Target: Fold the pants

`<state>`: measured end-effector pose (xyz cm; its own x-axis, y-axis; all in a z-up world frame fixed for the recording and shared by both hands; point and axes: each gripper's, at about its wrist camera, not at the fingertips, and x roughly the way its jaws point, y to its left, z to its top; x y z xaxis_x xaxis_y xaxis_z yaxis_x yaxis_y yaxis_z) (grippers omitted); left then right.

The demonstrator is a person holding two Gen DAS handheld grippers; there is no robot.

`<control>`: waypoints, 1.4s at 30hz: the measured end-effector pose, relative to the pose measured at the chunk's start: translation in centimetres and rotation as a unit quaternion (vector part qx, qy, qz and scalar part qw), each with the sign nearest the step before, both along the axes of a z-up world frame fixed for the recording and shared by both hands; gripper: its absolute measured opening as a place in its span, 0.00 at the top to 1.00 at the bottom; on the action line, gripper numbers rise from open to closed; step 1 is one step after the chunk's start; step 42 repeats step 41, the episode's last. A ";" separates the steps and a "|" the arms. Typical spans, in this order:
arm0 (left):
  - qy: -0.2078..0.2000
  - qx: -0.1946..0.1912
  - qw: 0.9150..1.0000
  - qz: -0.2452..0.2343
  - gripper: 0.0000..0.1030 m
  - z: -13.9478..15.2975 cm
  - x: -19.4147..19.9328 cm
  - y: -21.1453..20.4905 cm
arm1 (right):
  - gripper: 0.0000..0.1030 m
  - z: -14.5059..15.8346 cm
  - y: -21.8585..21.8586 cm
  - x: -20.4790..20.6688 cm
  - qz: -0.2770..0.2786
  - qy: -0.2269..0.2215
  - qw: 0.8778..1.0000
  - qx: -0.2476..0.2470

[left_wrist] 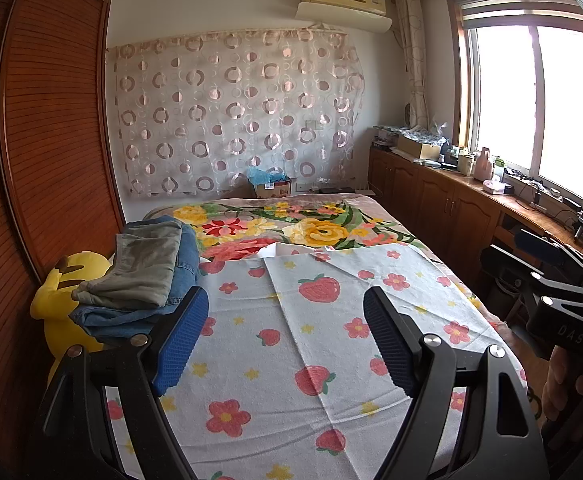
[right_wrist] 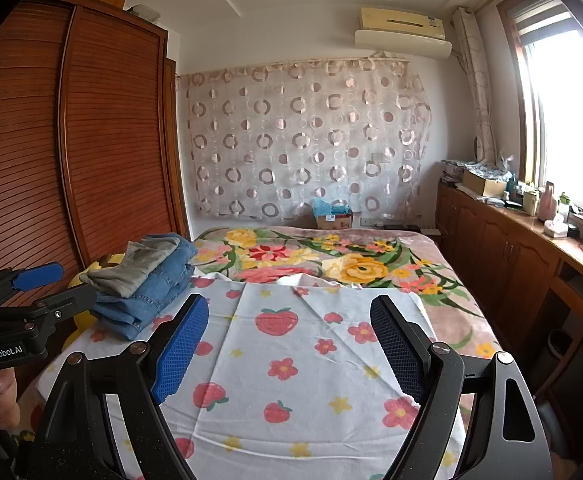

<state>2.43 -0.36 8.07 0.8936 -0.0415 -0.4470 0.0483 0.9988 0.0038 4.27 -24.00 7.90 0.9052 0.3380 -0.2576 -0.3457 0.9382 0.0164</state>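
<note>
A stack of folded pants lies at the bed's left edge: grey-green pants on top of blue jeans. It also shows in the right wrist view, grey pants over the jeans. My left gripper is open and empty above the strawberry cloth, to the right of the stack. My right gripper is open and empty above the same cloth. The right gripper shows at the right of the left wrist view; the left gripper shows at the left of the right wrist view.
The bed carries a floral blanket beyond the cloth. A yellow plush toy sits left of the stack. A wooden wardrobe stands on the left. A low cabinet with clutter runs under the window on the right.
</note>
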 end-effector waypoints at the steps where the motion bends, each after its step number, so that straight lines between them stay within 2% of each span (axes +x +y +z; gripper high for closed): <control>1: 0.000 0.000 1.000 0.000 0.22 0.0 0.0 0.1 | 0.18 0.0 0.0 0.0 -0.001 0.000 1.000 0.000; 42: 0.000 0.000 1.000 -0.001 0.22 0.0 -0.2 0.2 | 0.18 -0.2 0.0 0.0 -0.002 0.003 1.000 0.001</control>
